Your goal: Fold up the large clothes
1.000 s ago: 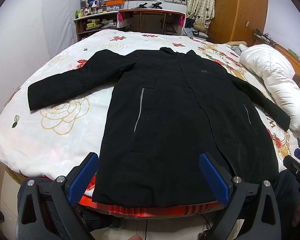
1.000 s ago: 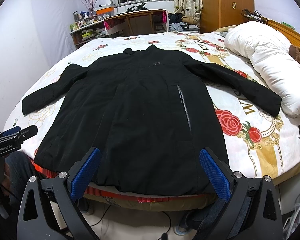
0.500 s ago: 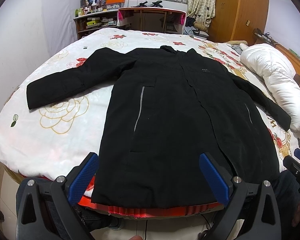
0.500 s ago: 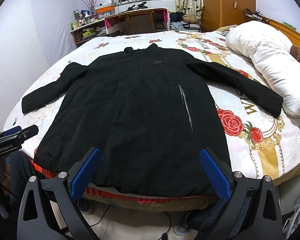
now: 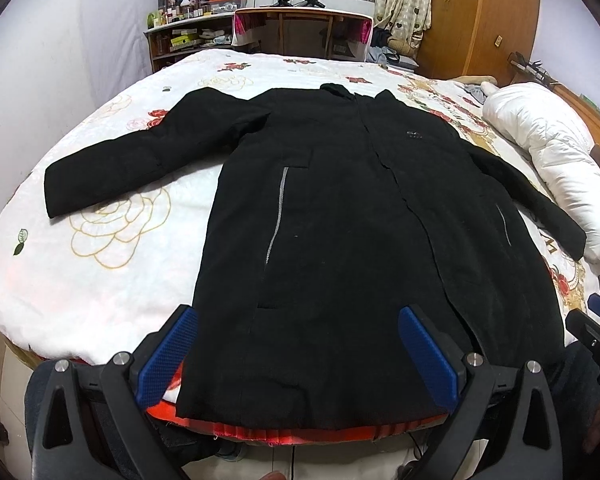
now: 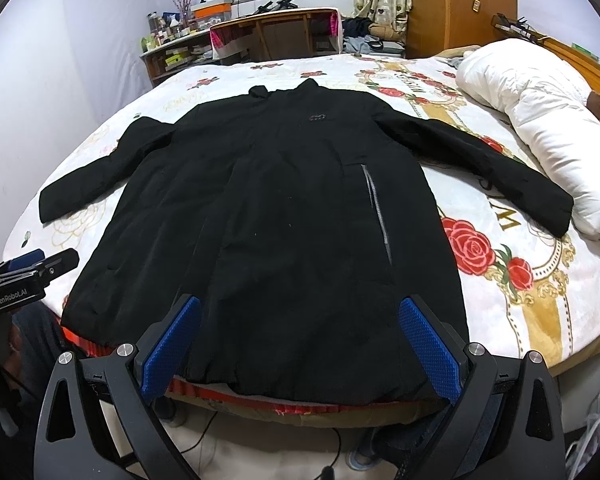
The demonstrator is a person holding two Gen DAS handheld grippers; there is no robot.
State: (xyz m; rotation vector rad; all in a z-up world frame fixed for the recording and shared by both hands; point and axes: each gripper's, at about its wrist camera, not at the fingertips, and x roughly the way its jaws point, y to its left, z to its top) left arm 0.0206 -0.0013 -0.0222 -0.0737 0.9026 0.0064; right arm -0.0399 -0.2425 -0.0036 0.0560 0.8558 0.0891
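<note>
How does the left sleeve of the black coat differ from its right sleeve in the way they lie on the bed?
The left sleeve lies wholly on the flowered bedcover, with its cuff clear of other things; the right sleeve ends with its cuff against the white duvet. The left sleeve crosses pale rose outlines, the right one lies above red roses. Both are black, spread flat and angled outward, not yet folded.

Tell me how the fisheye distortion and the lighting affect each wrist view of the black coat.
Left wrist view: the bed bulges into a dome, frame corners go black, and the black coat reads as a near featureless mass, only its grey zipper strips showing. Right wrist view: same barrel bending and dark corners; the white duvet looks bright; the coat's folds barely show. Both are sharp, with even indoor light.
</note>
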